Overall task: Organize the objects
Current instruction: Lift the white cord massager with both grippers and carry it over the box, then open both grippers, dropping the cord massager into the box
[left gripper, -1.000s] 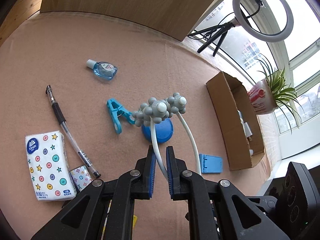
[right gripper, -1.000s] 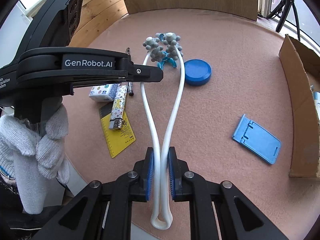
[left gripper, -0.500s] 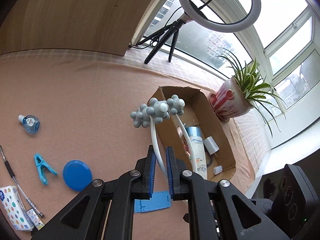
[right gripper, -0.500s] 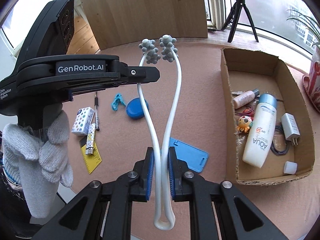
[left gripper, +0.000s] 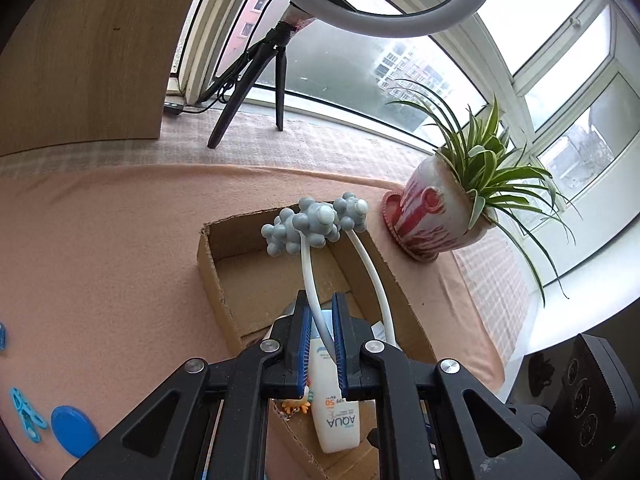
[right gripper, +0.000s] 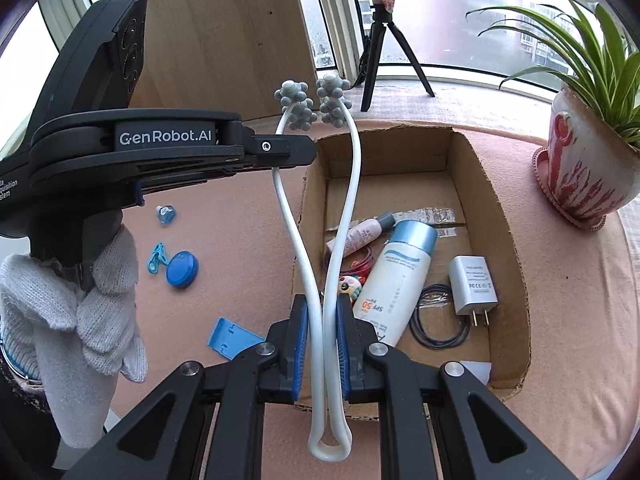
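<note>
The tabletop [right gripper: 248, 240] is covered in a soft, salmon-pink felt-like cloth, matte and slightly napped, running back to a pale wooden panel [right gripper: 224, 40] and a curved window sill. On it stands an open cardboard box [right gripper: 504, 240], corrugated, with a ragged, torn near rim; its far half is bare, while the near half holds a white sunscreen bottle [right gripper: 400, 276] with a blue cap, a white plug charger [right gripper: 474, 284], a coiled dark cable [right gripper: 436, 320], a small pink tube [right gripper: 360, 234] and a small cartoon figure half hidden behind the massager's arms. A glazed red-and-white plant pot [right gripper: 580, 176] sits just beside the box's right wall, its leaves cut off by the frame edge.

The massager [right gripper: 316, 216] — two slim, smooth white arms joined in a loop, each tipped with a knobbly grey ball cluster — hangs in the air above the box. The right claw [right gripper: 322, 344] is narrowed on both arms near the loop; the left claw [left gripper: 320, 340] pinches one arm higher up, its blue ribbed pads pressing it. A hand in a white knitted glove [right gripper: 80, 304] grips the left handle.

Left of the box the cloth lies mostly open, with a blue round lid [right gripper: 182, 268], a blue clip [right gripper: 156, 258], a blue phone stand [right gripper: 232, 338] and a small blue bottle [right gripper: 166, 214], blurred and hard to read.
</note>
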{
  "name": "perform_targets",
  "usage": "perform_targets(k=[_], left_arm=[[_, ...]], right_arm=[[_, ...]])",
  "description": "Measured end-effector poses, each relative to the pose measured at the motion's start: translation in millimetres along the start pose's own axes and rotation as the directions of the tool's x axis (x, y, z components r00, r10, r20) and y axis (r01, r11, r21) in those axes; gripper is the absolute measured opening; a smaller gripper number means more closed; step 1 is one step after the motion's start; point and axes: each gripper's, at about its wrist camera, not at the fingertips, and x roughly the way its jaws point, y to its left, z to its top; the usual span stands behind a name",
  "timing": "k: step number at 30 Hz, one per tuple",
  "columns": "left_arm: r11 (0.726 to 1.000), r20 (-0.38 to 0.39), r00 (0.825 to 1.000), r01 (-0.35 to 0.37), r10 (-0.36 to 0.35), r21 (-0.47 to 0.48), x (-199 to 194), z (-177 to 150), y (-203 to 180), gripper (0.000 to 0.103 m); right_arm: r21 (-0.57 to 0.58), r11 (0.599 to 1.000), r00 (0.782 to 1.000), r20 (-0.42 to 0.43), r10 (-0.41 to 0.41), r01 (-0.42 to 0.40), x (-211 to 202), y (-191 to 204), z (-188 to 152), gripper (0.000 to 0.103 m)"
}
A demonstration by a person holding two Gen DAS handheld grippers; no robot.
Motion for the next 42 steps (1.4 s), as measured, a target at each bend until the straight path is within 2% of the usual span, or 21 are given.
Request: perform_targets(k=[9,11,12,13,14,16,17,18,20,31,39,42], left_arm=[[1.000,-0.018,1.000,-0.018,0.018,0.009,38.7,16.6,-14.4,0.011],[1.000,-0.015,1.000,-0.020,0.020,0.005,44.7,19.2,-15.9,0.015],[1.000,-0.017,0.999,-0.027,0.027,0.003,48.1,20.4,-16.3,0.022],[0.999,-0.027,0.999,-0.042,0.042,-0.001,51.0,21.4,-15.8,0.052],[0.998,-0.026,0.998,-0.057,0.057,-0.005,51.7,21.3,-15.1,0.076],[0.997,0.004,0.997,-0.074,0.074,0.016,48.1,20.1,-15.4,0.077],[0.996,0.007,0.996,-0.090,0.089,0.029,47.3,19.7,-15.4,0.077],[0.995,0.008,0.995,-0.098,0.098,0.033,46.4,19.2,-14.3,0.077],[0.995,0.002,0.995,-0.095,0.095,0.027,44.3,19.0,-10.0,0.077],[0.991,-0.008,0.991,-0.130,0.130,-0.002,11.8,6.4,24.0,0.077],[0.979,-0.006,0.981,-0.195,0.195,-0.052,-39.3,-23.6,77.4,0.077],[0.968,-0.010,0.971,-0.238,0.238,-0.078,-59.2,-39.0,103.3,0.077]], right_arm=[[0.043,0.999,1.000,0.001,-0.025,0.025,10.0,-34.7,11.9,0.012],[0.049,0.998,1.000,0.001,-0.029,0.029,11.1,-40.0,13.4,0.012],[0.051,0.998,0.999,0.004,-0.035,0.034,11.4,-42.0,14.0,0.013],[0.050,0.998,0.999,0.016,-0.045,0.044,11.1,-43.5,14.3,0.013],[0.046,0.997,0.998,0.032,-0.060,0.059,11.0,-44.9,14.6,0.014],[0.047,0.996,0.996,0.035,-0.078,0.076,12.8,-48.9,15.0,0.039],[0.055,0.995,0.996,0.032,-0.083,0.081,13.7,-51.3,15.0,0.061],[0.066,0.994,0.995,0.047,-0.091,0.088,11.7,-52.6,13.8,0.065],[0.066,0.994,0.993,0.071,-0.094,0.089,8.3,-53.7,12.2,0.065],[0.096,0.992,0.993,0.081,-0.087,0.079,5.4,-51.1,12.2,0.065],[0.103,0.994,0.993,0.116,-0.031,0.019,-4.1,-28.5,9.1,0.065],[0.098,0.995,0.993,0.122,-0.003,-0.009,-6.7,-14.6,6.5,0.065]])
